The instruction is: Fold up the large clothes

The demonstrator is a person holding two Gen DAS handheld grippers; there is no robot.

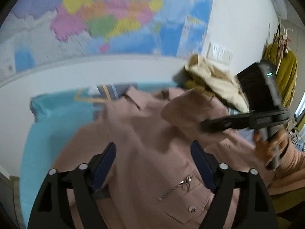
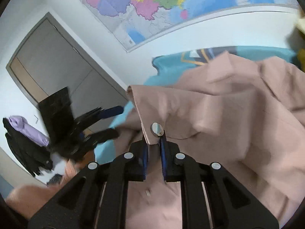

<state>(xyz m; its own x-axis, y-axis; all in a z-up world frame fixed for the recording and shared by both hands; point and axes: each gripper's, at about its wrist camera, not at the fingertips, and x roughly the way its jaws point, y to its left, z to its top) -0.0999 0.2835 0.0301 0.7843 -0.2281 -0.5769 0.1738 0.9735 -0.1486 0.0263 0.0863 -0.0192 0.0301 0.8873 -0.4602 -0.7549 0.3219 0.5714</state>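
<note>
A dusty-pink jacket (image 1: 144,133) with a zip pocket and snap buttons lies spread on a teal sheet (image 1: 47,118). My left gripper (image 1: 153,150) is open and empty, hovering above the jacket's front. My right gripper (image 2: 154,143) is shut on the jacket's sleeve cuff (image 2: 150,118), just below its silver snap button, and holds the sleeve lifted over the jacket body (image 2: 238,126). In the left wrist view the right gripper (image 1: 211,126) holds the raised sleeve at the right. In the right wrist view the left gripper (image 2: 106,122) is at the left, open.
A pile of cream and mustard clothes (image 1: 213,80) lies at the far end of the bed. A coloured map (image 2: 152,3) hangs on the white wall. A grey door (image 2: 57,61) and dark and lilac clothes (image 2: 24,137) are at the left. A mustard garment (image 1: 286,76) hangs at the right.
</note>
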